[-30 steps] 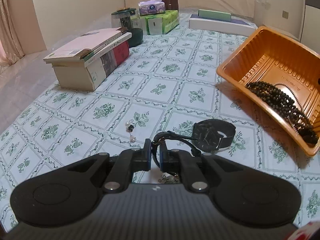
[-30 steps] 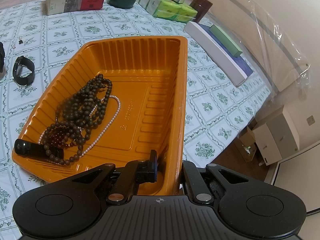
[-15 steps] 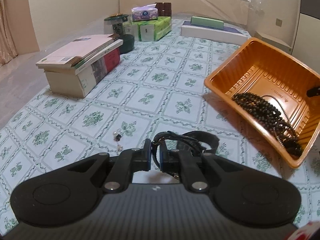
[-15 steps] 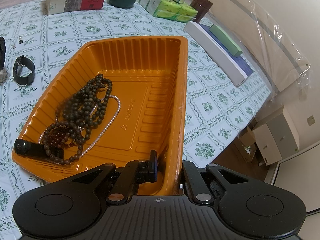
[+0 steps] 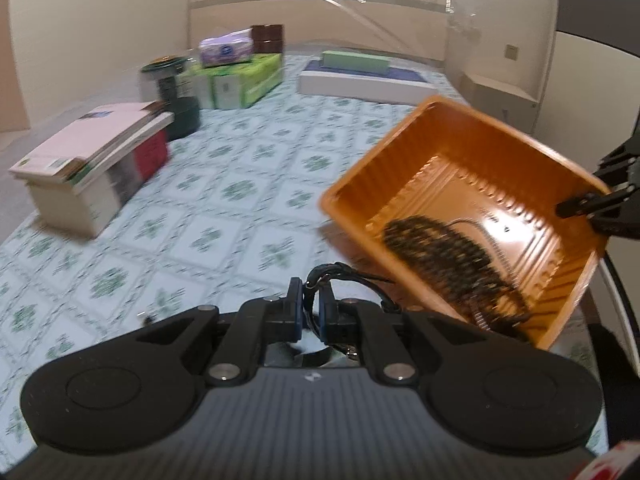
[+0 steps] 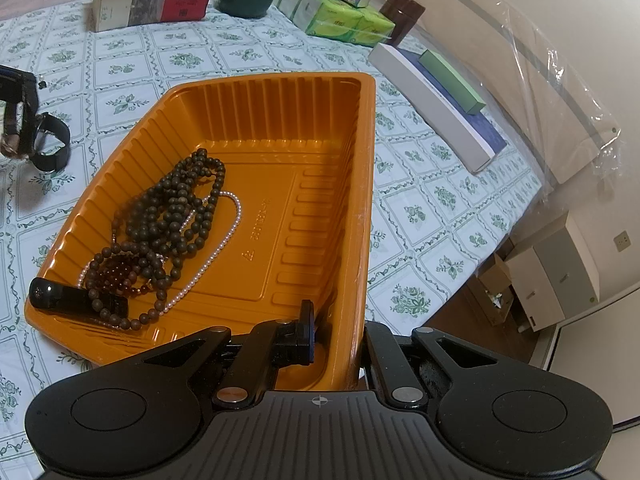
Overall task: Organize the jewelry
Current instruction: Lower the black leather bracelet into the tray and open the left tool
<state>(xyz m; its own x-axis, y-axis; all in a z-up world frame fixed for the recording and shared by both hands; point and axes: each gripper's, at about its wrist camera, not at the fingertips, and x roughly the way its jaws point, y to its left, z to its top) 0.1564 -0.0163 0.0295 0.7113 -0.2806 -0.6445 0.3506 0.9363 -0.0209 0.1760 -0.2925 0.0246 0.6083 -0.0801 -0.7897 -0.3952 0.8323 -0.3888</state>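
My left gripper is shut on a black strapped watch, whose band loops up between the fingers. It hangs just left of the orange tray, which is tilted toward it. In the right wrist view my right gripper is shut on the near wall of the orange tray, one finger inside and one outside. In the tray lie dark wooden beads, a pearl necklace, red-brown beads and a black oblong piece. A second black watch lies on the cloth left of the tray.
On the flowered tablecloth stand a stack of books, a dark jar, green tissue packs and a long white box. The table's right edge drops to the floor, where boxes stand.
My left gripper has swung right and risen with the watch, so the tray now fills its right side. The watch on the cloth is out of its view. The right gripper and tray are still.
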